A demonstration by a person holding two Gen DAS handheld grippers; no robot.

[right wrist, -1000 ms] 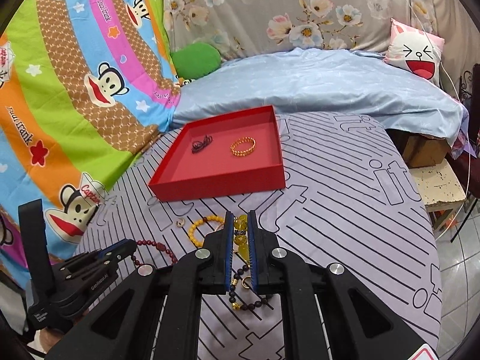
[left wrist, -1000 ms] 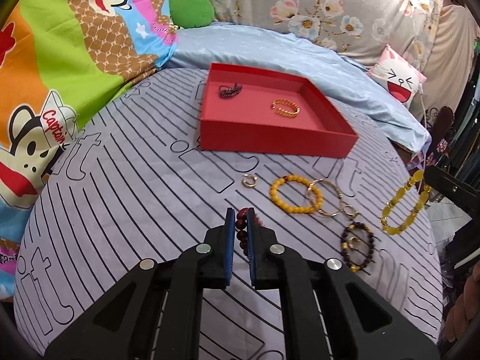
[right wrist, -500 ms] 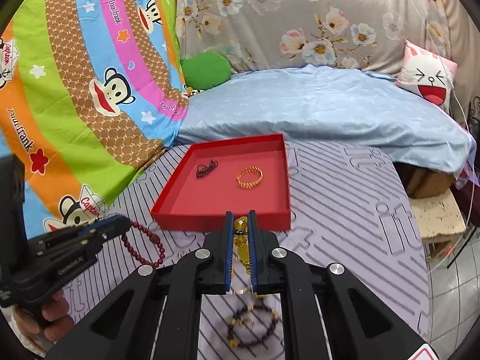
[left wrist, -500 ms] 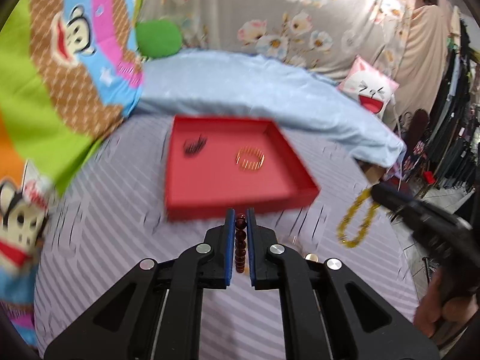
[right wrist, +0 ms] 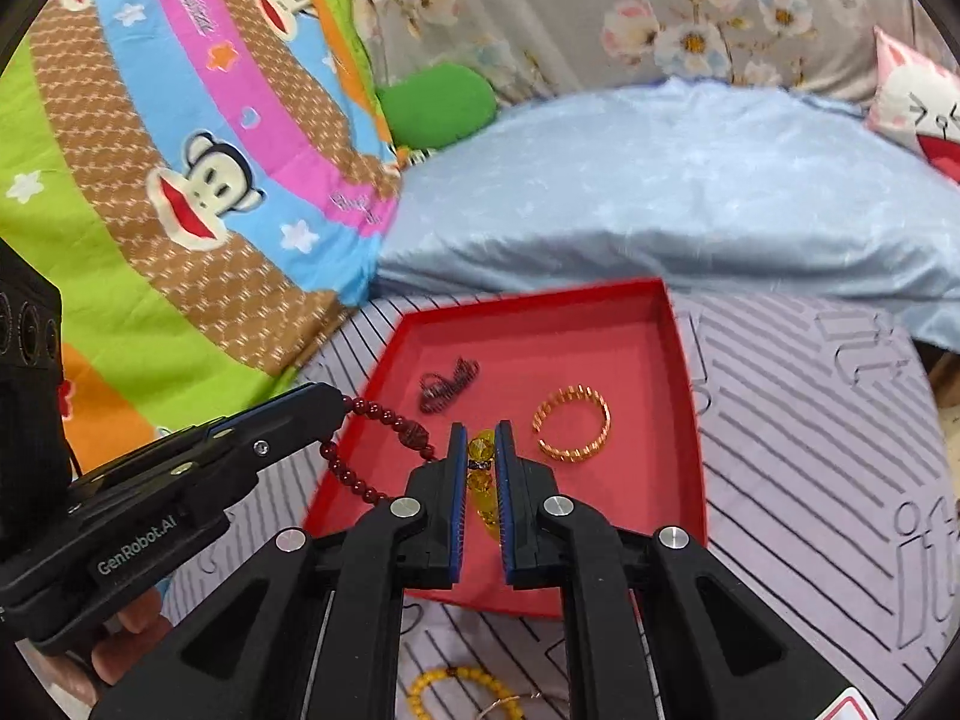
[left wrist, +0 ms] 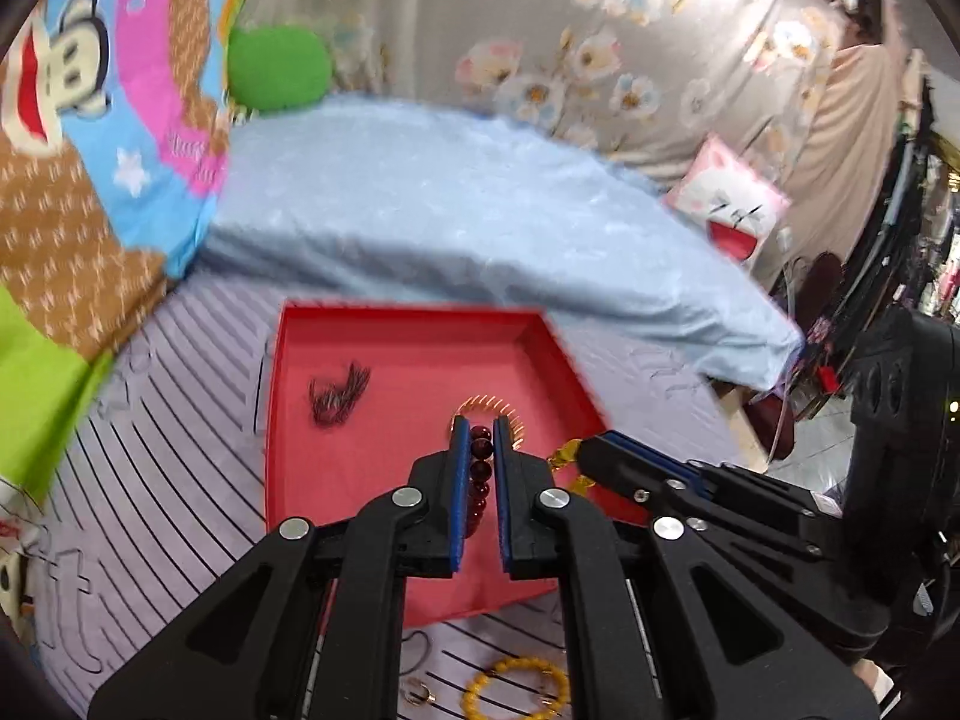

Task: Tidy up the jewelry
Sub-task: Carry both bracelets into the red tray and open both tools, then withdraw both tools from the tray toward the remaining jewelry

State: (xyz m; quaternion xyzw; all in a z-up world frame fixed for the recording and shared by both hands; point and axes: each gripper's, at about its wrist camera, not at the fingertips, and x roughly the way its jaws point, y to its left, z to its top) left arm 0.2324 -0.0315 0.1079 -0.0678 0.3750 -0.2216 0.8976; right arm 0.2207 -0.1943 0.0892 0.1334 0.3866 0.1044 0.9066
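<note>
A red tray (left wrist: 288, 396) (right wrist: 678, 360) lies on the striped cloth and holds a dark coiled piece (left wrist: 337, 391) (right wrist: 447, 383) and a gold spiral bracelet (right wrist: 573, 423) (left wrist: 483, 403). My left gripper (left wrist: 480, 438) is shut on a dark red bead bracelet (left wrist: 479, 474) (right wrist: 384, 420) and holds it above the tray. My right gripper (right wrist: 480, 441) is shut on a yellow bead bracelet (right wrist: 482, 480) (left wrist: 564, 455), also above the tray, beside the left gripper (right wrist: 312, 402).
An orange bead bracelet (left wrist: 516, 687) (right wrist: 456, 687) and a small gold ring (left wrist: 418, 695) lie on the cloth in front of the tray. A blue blanket (left wrist: 456, 210) and cartoon bedding (right wrist: 180, 150) lie behind and to the left.
Both grippers lifted their bracelets off the cloth and moved forward over the red tray. The tray's contents have not moved.
</note>
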